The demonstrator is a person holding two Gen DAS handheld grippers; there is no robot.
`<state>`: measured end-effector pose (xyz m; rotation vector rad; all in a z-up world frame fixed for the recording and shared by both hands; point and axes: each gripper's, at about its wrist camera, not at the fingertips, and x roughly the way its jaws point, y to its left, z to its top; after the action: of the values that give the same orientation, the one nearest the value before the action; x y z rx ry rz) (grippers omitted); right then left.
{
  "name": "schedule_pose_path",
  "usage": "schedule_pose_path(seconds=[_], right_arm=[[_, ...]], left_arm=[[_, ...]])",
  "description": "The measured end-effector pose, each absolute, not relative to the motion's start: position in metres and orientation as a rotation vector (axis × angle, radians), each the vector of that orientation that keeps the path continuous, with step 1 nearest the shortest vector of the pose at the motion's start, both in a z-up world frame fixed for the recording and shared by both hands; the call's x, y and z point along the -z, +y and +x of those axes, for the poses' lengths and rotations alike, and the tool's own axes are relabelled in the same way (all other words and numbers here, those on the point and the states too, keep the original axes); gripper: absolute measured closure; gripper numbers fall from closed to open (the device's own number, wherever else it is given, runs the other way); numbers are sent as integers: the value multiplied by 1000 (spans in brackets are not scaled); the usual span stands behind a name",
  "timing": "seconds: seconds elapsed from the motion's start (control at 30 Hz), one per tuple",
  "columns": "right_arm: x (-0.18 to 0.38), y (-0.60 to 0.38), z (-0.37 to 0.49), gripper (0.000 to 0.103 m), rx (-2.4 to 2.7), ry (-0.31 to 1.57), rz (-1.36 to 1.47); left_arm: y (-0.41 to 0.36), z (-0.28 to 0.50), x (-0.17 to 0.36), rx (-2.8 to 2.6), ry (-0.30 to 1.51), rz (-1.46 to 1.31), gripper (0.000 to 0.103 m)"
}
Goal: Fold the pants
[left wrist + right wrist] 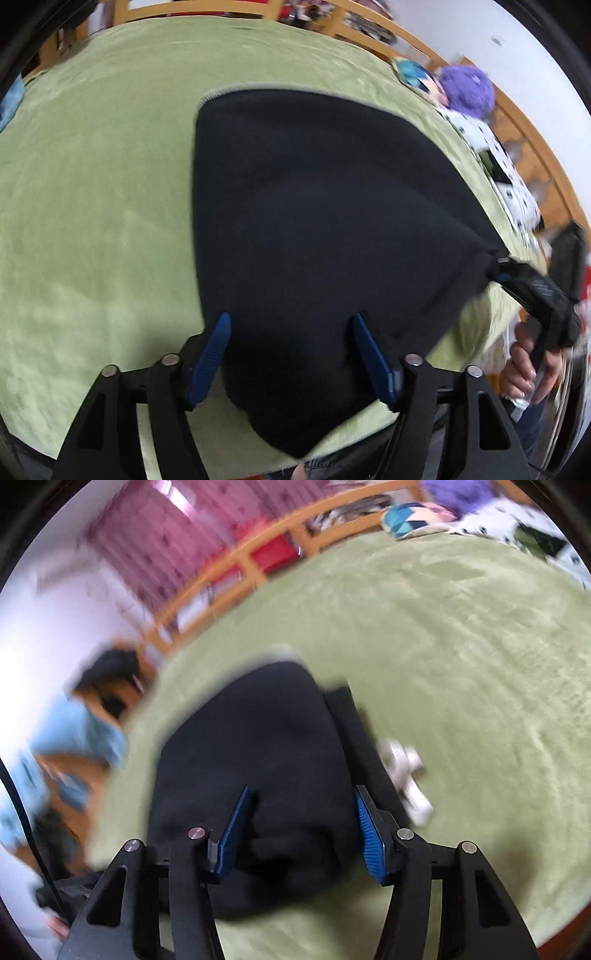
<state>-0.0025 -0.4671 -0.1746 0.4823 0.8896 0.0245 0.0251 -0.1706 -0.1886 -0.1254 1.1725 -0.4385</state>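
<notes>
Black fabric pants (332,221) are lying on the green bedspread (92,203) directly beneath both tools, left tool (291,354) standing wide and empty, right tool (303,827) gaping likewise.

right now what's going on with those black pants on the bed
A person is folding black pants on a green blanket, with a two-finger tool in each hand. The left tool hangs open over the near end of the cloth without pinching it. In the left wrist view the right tool seems to be at the pants' far right corner; its own view shows the pads apart over the dark fabric.
</notes>
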Motion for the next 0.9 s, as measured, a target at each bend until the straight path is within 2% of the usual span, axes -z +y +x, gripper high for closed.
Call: schedule_pose_path(seconds=[0.13,0.3,0.4,0.47,0.53,0.7,0.8,0.9], right_arm=[[208,-466,-13,49,-47,1013,535],[170,-465,-24,48,-40,947,451],[141,-468,-23,40,-46,862,424],[132,-472,-14,39,-39,839,410],[131,-478,5,33,-29,833,422],[175,-477,59,31,-38,980,388],[203,-483,68,12,-51,1028,445],[217,-483,79,9,-88,1034,524]], left_arm=[[-178,5,198,429,1153,1,31],[-150,7,170,507,1133,-107,31],[-130,15,157,507,1082,-167,30],[-118,26,157,479,1069,-197,30],[-115,39,164,463,1086,-227,30],[-127,73,202,423,1192,-309,30],[-126,86,220,434,1204,-357,21],[-135,101,232,458,1222,-384,19]])
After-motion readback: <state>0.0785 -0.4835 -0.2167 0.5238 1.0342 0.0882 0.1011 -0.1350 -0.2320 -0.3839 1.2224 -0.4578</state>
